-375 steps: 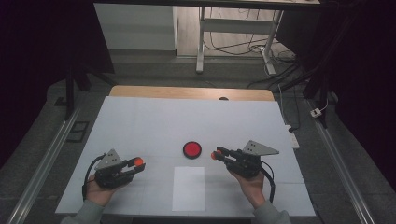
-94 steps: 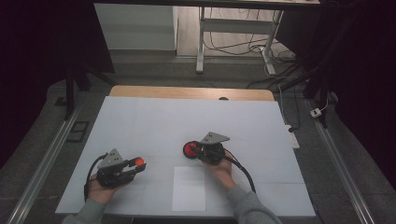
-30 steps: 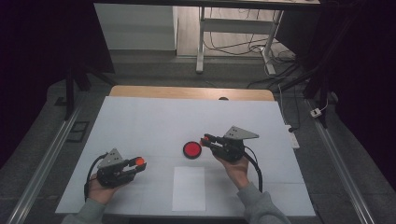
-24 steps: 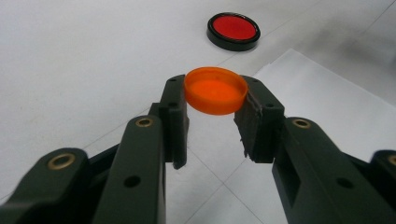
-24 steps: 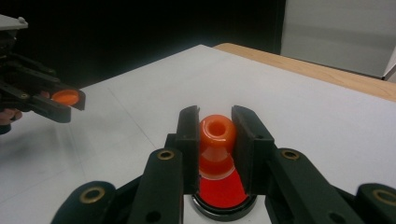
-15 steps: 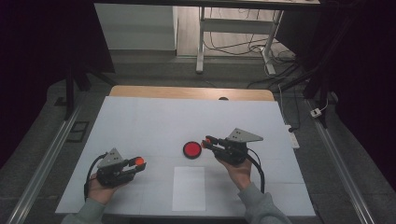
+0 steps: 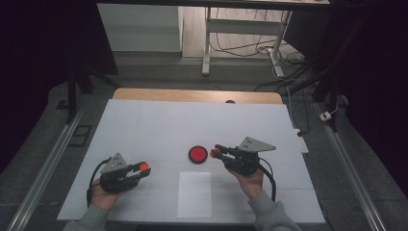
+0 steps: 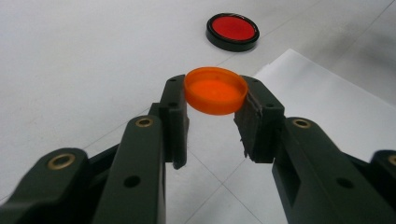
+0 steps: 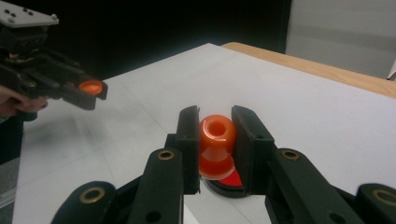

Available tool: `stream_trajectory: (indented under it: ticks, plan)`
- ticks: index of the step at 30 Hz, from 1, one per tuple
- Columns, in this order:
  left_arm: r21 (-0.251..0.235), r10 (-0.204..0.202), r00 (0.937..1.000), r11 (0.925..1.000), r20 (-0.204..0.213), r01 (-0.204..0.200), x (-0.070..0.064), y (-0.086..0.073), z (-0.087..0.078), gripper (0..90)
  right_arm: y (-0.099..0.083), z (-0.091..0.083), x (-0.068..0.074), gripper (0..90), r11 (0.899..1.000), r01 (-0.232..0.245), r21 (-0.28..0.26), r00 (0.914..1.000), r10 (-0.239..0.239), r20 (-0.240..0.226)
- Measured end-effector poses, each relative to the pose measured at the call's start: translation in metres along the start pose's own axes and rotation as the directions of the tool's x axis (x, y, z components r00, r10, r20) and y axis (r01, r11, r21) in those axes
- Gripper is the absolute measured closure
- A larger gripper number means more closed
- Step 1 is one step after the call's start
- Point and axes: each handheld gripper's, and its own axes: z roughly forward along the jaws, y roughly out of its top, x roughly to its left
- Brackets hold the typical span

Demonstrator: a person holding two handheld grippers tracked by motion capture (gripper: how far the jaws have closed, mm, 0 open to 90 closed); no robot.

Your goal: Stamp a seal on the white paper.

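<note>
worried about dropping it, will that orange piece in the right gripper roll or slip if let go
The orange piece looks rounded with a flared base and glossy, so it may slip between the flat pads of the right gripper. Released sideways, it could roll in a curve. It seems small, hollow plastic, probably light.

Lab: white-covered table (image 7: 159,120), floor cables (image 7: 240,45), dark surroundings.

An orange cap (image 8: 215,90) sits between the black jaws of the left gripper (image 8: 212,119), a glossy orange bottle (image 9: 217,147) between those of the black right gripper (image 9: 215,149), and a red disc (image 7: 197,154) with a black rim lies on the white table (image 7: 154,125).
</note>
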Motion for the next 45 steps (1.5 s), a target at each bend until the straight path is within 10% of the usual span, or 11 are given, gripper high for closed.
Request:
stream_trajectory:
  ticks: [45]
  plan:
    - [0.011,0.002,1.0,0.9999,-0.005,-0.002,-0.001,-0.001,0.001,64.9,-0.013,-0.015,0.025,72.1,0.998,0.032,0.052,0.9958,-0.028,-0.087]
